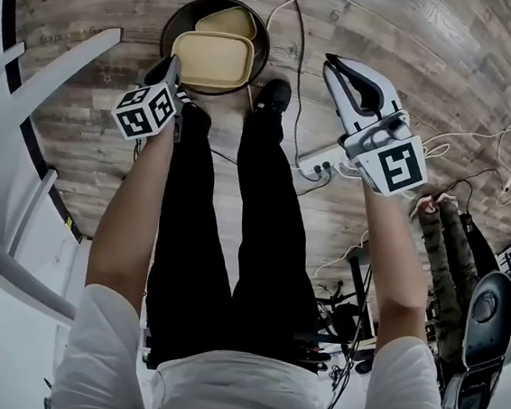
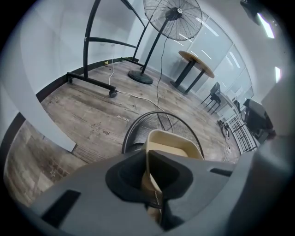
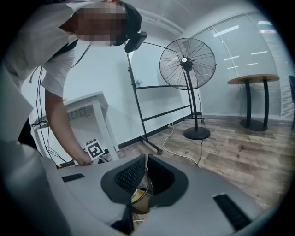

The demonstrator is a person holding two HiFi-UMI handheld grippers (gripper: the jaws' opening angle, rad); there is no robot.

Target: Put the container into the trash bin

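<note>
Left gripper (image 1: 171, 79) pinches rim of beige container (image 1: 212, 60), held over mouth of black mesh bin (image 1: 173, 20). Second beige piece (image 1: 227, 22) in bin. Right gripper (image 1: 339, 68) jaws pressed together, empty, over floor (image 1: 451, 74).

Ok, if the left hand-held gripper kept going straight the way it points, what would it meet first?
Probably the black wire trash bin: the left hand-held gripper, shut on the beige container, points down into the bin's open mouth, though depth is unclear.

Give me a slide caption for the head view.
Seen from above, the left gripper holds a beige container over a black trash bin.
</note>
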